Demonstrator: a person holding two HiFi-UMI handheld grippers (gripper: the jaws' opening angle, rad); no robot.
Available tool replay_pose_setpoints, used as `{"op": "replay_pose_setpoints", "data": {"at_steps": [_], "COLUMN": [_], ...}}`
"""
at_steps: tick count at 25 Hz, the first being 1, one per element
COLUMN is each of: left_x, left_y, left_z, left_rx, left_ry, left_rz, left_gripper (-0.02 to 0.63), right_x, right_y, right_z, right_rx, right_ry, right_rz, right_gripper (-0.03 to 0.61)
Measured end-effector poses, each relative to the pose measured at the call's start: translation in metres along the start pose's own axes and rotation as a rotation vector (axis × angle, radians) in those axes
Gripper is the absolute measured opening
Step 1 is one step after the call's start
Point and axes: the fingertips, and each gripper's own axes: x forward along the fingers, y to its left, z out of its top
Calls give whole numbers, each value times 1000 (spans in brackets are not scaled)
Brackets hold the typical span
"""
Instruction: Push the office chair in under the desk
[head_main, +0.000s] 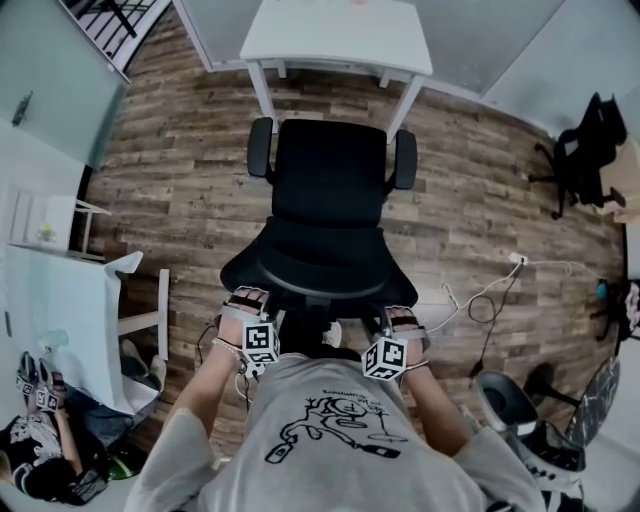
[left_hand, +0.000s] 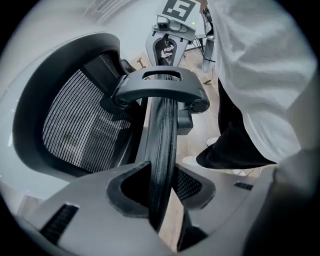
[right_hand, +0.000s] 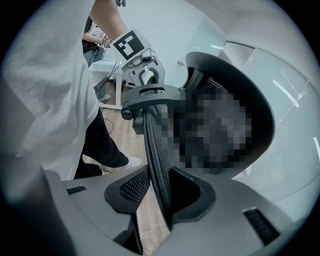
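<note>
A black office chair (head_main: 328, 190) stands on the wooden floor (head_main: 180, 180). It faces a white desk (head_main: 335, 40), with its seat front just at the desk's front edge, between the legs. Its front-to-back axis runs straight from the person to the desk, and its backrest (head_main: 318, 262) is nearest the person. The left gripper (left_hand: 162, 185) and right gripper (right_hand: 160, 187) are each partly closed, clamping the backrest's thin top rim from either side.

The wood-plank floor (head_main: 180, 170) bears the office chair (head_main: 325, 190), white desk (head_main: 335, 35) and a loose cable (head_main: 484, 295).
</note>
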Motion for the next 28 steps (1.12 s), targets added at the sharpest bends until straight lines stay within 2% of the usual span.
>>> {"op": "replay_pose_setpoints", "data": {"at_steps": [9, 18, 22, 28], "left_x": [20, 41, 46, 46], "left_y": [35, 77, 89, 98], "left_z": [2, -13, -17, -30], "left_rx": [-23, -6, 13, 26], "left_ry": [7, -17, -37, -49], "left_rz": [-19, -45, -67, -90], "left_gripper": [124, 124, 126, 127], "right_x": [20, 47, 52, 57], "right_y": [-38, -81, -90, -90], "right_z": [-7, 2, 4, 19], "right_rx": [-5, 36, 71, 70], "right_ry": [13, 47, 63, 62], "right_rz": [-2, 13, 14, 40], "right_gripper": [149, 144, 144, 141]}}
